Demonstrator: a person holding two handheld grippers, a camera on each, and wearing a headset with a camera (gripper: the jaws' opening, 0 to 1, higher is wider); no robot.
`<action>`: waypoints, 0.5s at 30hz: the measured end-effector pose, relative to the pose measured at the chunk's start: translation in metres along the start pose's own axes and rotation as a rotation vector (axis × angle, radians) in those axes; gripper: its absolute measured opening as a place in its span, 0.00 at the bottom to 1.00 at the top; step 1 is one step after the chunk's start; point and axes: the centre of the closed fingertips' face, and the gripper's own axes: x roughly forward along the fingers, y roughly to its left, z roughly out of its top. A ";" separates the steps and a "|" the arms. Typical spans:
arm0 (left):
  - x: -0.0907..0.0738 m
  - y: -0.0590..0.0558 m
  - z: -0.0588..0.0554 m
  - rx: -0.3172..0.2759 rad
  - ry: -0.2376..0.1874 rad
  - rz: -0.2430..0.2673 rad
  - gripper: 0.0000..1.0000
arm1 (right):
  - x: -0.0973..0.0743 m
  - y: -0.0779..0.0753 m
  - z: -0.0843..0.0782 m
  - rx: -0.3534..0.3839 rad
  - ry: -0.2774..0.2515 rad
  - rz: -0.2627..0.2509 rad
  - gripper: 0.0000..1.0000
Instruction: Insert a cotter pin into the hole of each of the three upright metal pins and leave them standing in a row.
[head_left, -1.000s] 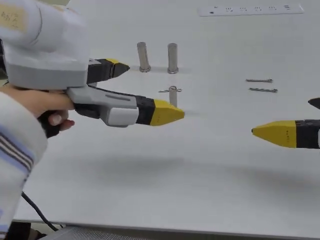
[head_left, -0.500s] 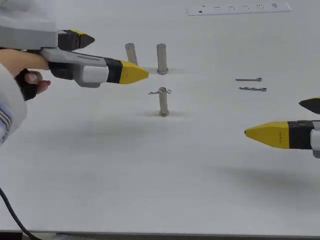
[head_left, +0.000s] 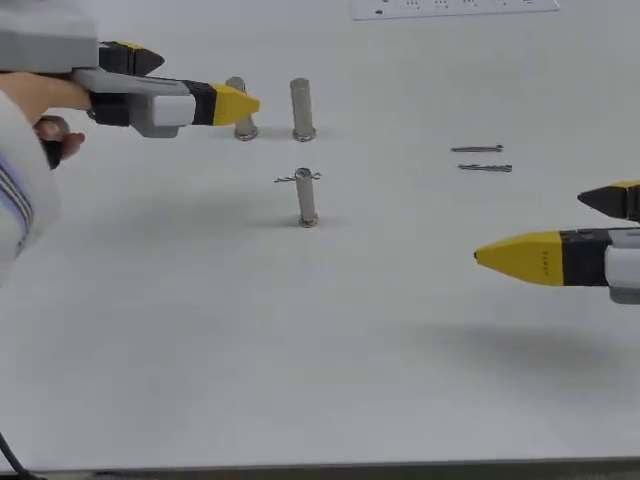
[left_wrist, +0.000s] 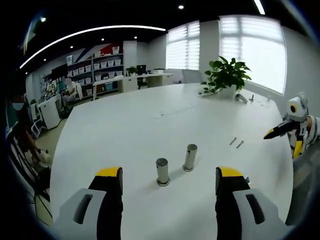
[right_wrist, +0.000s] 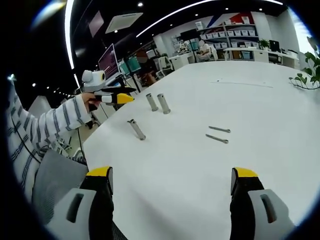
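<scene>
Left claw (head_left: 206, 82) and right claw (head_left: 530, 227) spread apart, three metal pins (head_left: 302, 108), three cotter pins (head_left: 478, 149), one inserted

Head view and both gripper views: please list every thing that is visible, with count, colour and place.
upright silver metal pins: three; two side by side at back, one in front
inserted thin metal cotter pin: one, silver, through the front pin's top
loose cotter pins: two, silver, flat at right
white power strip: one, far edge
white table: one, under everything
green potted plant: one, far end
left tool: yellow-tipped, open, beside back pins
right tool: yellow-tipped, open, right
hand: one, holding left tool
</scene>
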 end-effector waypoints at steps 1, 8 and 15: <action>0.003 0.002 0.000 -0.004 -0.001 0.003 0.73 | 0.000 0.000 0.001 0.005 -0.006 0.001 0.97; 0.022 0.018 -0.003 0.012 -0.010 0.025 0.58 | -0.001 0.001 0.004 0.016 -0.017 -0.002 0.97; 0.039 0.018 -0.010 0.039 -0.002 0.007 0.44 | -0.001 0.004 0.002 0.009 -0.008 -0.006 0.96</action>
